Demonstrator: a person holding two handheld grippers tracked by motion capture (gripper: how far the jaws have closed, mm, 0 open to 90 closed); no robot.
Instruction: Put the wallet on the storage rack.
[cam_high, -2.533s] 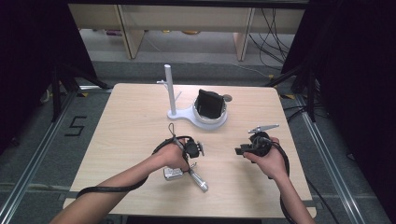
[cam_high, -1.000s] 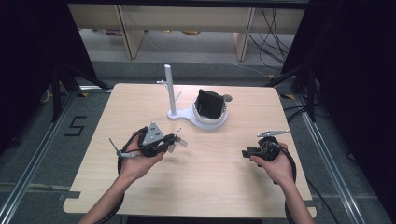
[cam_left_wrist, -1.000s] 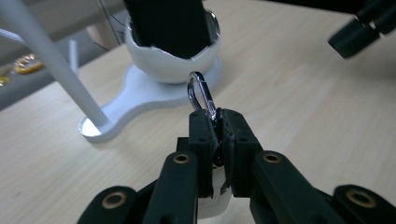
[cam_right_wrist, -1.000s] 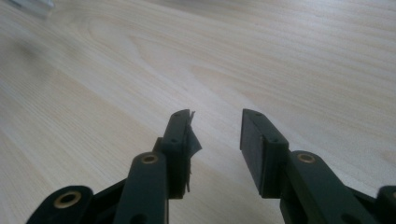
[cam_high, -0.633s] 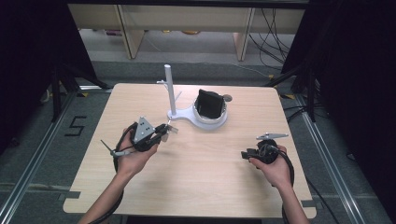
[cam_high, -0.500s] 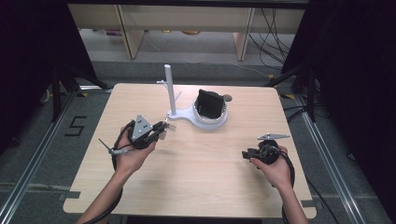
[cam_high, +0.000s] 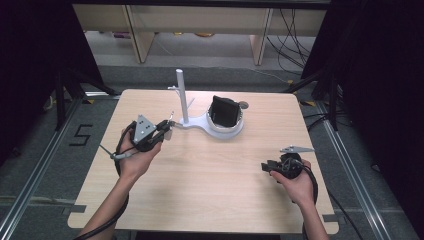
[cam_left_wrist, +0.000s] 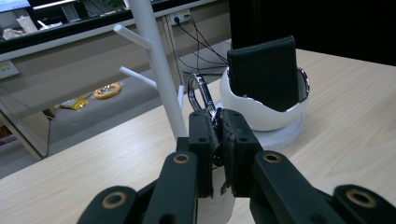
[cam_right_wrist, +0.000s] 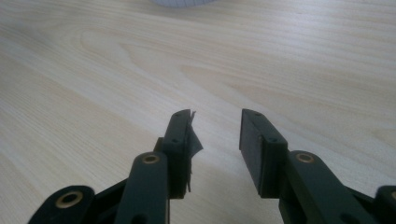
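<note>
The left gripper (cam_left_wrist: 215, 133) is pinching a silver carabiner (cam_left_wrist: 200, 95); its jaws are pressed together on the lower part of it, and the metal loop stands up above the pads. In the high view this gripper (cam_high: 167, 131) is above the left part of the table (cam_high: 210, 190), just beside the white stand (cam_high: 181, 95) with pegs. The base of the stand has a white bowl (cam_high: 226, 127) with a black wallet (cam_high: 223, 111) upright inside. The right gripper (cam_right_wrist: 215, 135) is low over the bare wood, well apart from the stand, with its jaws spread and nothing between them
</note>
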